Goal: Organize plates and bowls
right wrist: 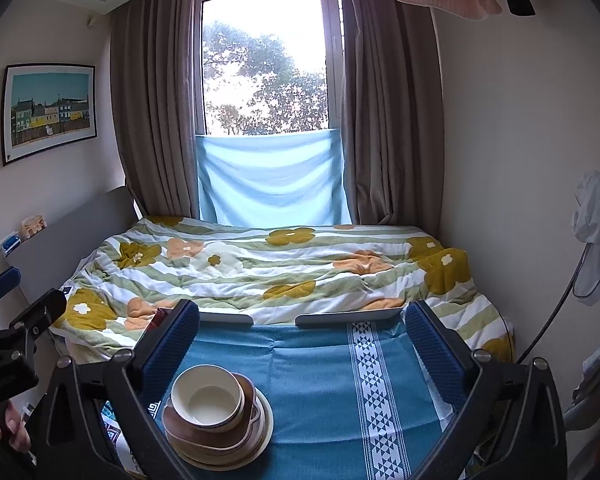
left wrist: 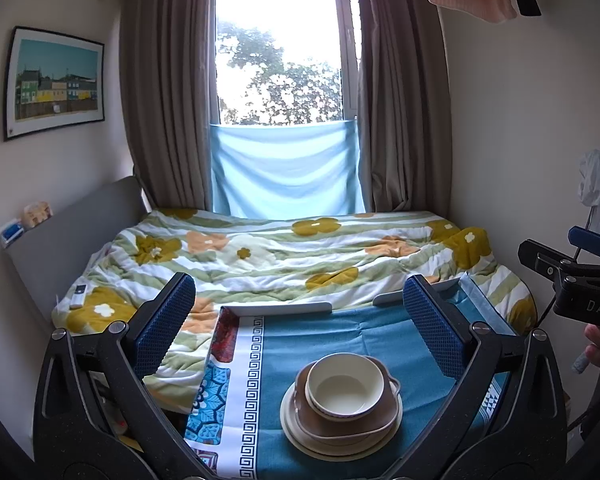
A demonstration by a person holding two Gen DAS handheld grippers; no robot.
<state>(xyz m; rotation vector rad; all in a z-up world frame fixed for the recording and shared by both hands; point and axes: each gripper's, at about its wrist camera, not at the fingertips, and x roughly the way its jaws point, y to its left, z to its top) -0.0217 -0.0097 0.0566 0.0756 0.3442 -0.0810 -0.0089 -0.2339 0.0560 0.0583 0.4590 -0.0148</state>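
Observation:
A stack of dishes stands on a small table covered with a blue patterned cloth (left wrist: 324, 336). A cream bowl (left wrist: 345, 385) sits on top, in a brown handled bowl (left wrist: 384, 412), on a cream plate (left wrist: 300, 434). The same cream bowl (right wrist: 206, 398), brown bowl (right wrist: 248, 404) and plate (right wrist: 265, 424) show in the right wrist view. My left gripper (left wrist: 299, 330) is open and empty, held above and behind the stack. My right gripper (right wrist: 302, 350) is open and empty, to the right of the stack over the cloth (right wrist: 312, 384).
A bed with a flowered quilt (left wrist: 284, 256) lies just beyond the table. Behind it are brown curtains (left wrist: 164, 92) and a window with a light blue cloth (left wrist: 284, 168). A grey headboard (left wrist: 72, 232) is on the left. Clothes hang at the right wall (right wrist: 596, 232).

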